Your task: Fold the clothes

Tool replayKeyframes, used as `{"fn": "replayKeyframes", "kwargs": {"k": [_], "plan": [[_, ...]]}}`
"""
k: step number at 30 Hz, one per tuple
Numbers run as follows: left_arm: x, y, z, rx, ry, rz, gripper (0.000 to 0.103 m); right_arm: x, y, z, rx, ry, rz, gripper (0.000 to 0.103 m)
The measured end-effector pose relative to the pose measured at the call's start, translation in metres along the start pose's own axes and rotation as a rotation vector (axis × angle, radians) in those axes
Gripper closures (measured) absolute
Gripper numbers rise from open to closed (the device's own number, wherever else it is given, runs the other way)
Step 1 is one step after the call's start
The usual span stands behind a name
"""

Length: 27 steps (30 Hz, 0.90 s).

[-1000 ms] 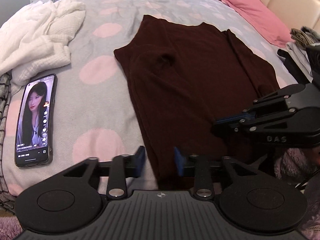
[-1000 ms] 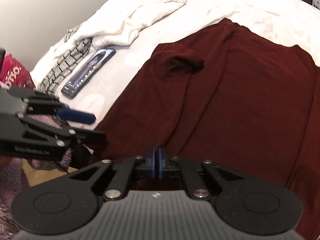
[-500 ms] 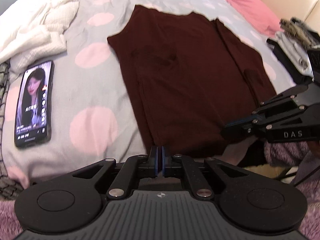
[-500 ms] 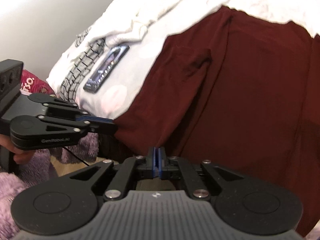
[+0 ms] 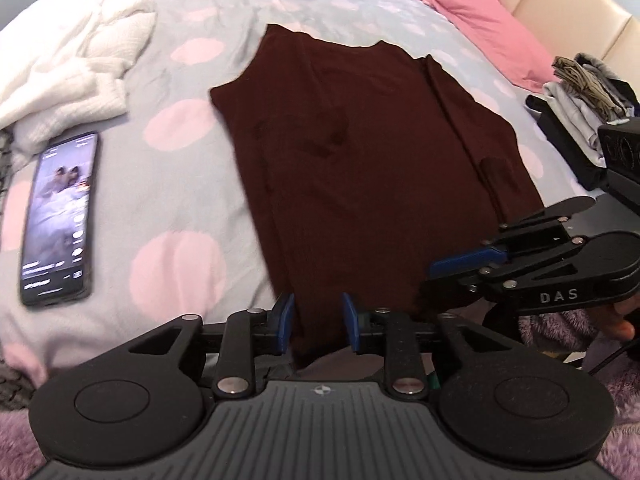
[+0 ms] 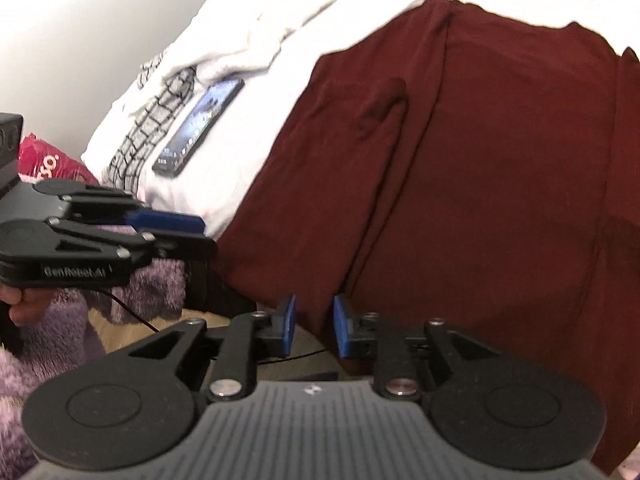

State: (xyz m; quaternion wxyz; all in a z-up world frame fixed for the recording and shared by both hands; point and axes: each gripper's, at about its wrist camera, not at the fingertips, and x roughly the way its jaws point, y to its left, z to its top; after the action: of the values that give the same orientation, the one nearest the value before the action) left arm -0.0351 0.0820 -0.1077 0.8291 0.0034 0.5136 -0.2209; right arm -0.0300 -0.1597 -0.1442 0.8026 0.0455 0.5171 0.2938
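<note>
On the bed (image 5: 180,208), with the phone (image 5: 60,220) and white garment (image 5: 72,64) at far left, the dark red shirt (image 5: 368,152) lies flat with its hem at the near edge. Half a second ago both tools were pinched shut; now the left hand-held gripper (image 5: 316,322) and right hand-held gripper (image 6: 314,330) stand parted astride the hem, likely a release after straightening it. Only the left view shows the pink pillow (image 5: 488,44) and clothes pile (image 5: 580,96); only the right shows the red bag (image 6: 52,160).

Likely a home bedroom: spotted bed (image 5: 192,184), pink pillow (image 5: 488,36), cream headboard (image 5: 560,4).
</note>
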Motion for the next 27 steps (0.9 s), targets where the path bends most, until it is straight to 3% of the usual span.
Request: {"fn": "replayKeyframes", "kwargs": {"k": [3, 4, 6, 7, 12, 20, 22, 25, 27], "plan": [[0.001, 0.0, -0.001, 0.0, 0.026, 0.004, 0.083, 0.004, -0.002, 0.004, 0.005, -0.019, -0.012, 0.079], [0.002, 0.0, -0.001, 0.0, 0.034, 0.006, 0.092, 0.006, -0.003, 0.005, 0.004, -0.018, -0.013, 0.082], [0.003, 0.001, -0.002, 0.0, 0.051, 0.009, 0.097, 0.009, -0.002, 0.006, -0.003, -0.005, -0.009, 0.1], [0.003, 0.001, -0.002, 0.0, 0.06, 0.01, 0.101, 0.009, -0.001, 0.006, -0.009, 0.0, -0.006, 0.1], [0.006, 0.001, -0.004, 0.001, 0.103, 0.017, 0.101, 0.003, 0.003, 0.004, -0.015, 0.03, 0.03, 0.101], [0.014, 0.005, -0.002, -0.026, 0.141, 0.043, 0.101, 0.018, 0.0, 0.0, -0.023, 0.085, -0.023, 0.1], [0.007, 0.006, -0.004, -0.025, 0.116, 0.047, 0.093, 0.015, 0.001, 0.0, -0.028, 0.085, -0.031, 0.095], [-0.001, 0.012, -0.007, -0.057, 0.099, 0.095, 0.065, 0.009, 0.003, 0.0, -0.05, 0.073, -0.054, 0.092], [0.003, 0.017, -0.008, -0.085, 0.114, 0.086, 0.06, 0.005, 0.004, -0.001, -0.065, 0.061, -0.076, 0.084]]}}
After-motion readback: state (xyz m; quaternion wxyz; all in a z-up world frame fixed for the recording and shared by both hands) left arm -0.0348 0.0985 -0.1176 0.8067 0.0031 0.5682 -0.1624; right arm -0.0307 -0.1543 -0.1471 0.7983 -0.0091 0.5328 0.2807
